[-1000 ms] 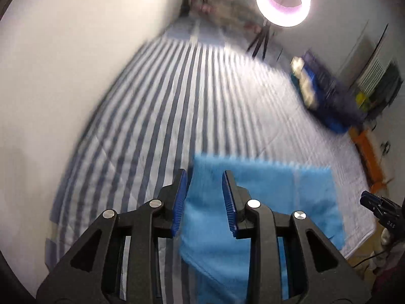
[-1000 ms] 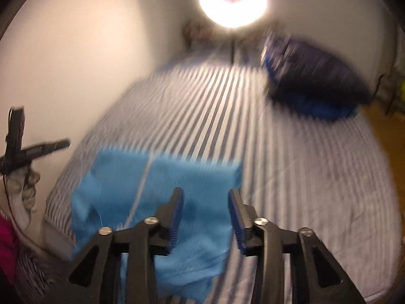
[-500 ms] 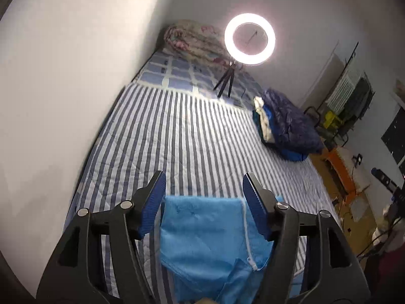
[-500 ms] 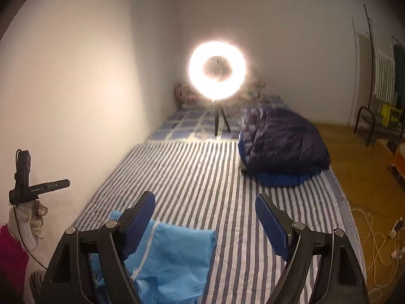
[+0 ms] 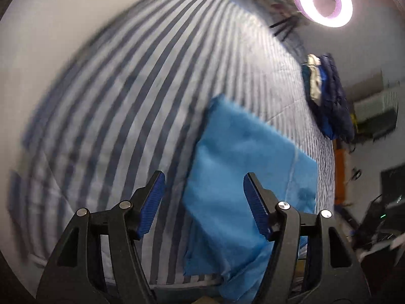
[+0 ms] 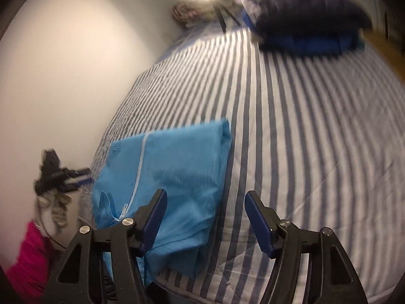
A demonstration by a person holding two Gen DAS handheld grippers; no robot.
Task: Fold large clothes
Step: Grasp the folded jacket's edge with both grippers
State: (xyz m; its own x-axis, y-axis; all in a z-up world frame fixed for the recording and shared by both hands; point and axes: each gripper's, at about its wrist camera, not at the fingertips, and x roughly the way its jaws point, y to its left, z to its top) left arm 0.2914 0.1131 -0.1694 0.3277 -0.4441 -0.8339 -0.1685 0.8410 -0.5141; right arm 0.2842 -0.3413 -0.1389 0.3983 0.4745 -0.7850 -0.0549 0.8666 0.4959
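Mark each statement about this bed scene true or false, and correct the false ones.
1. The blue garment lies folded on the striped bedsheet. True.
2. The left claw is clamped on the garment. False: its jaws stand apart, with the cloth lying on the bed beyond them.
3. A lit ring light stands at the far end of the bed. True.
4. The garment has a red zipper. False: a white zipper runs down it.
5. The right claw grips a pillow. False: its jaws are closing with nothing pressed between them; only the garment's edge and sheet show beyond.
6. A dark blue bundle lies on the bed farther away. True.
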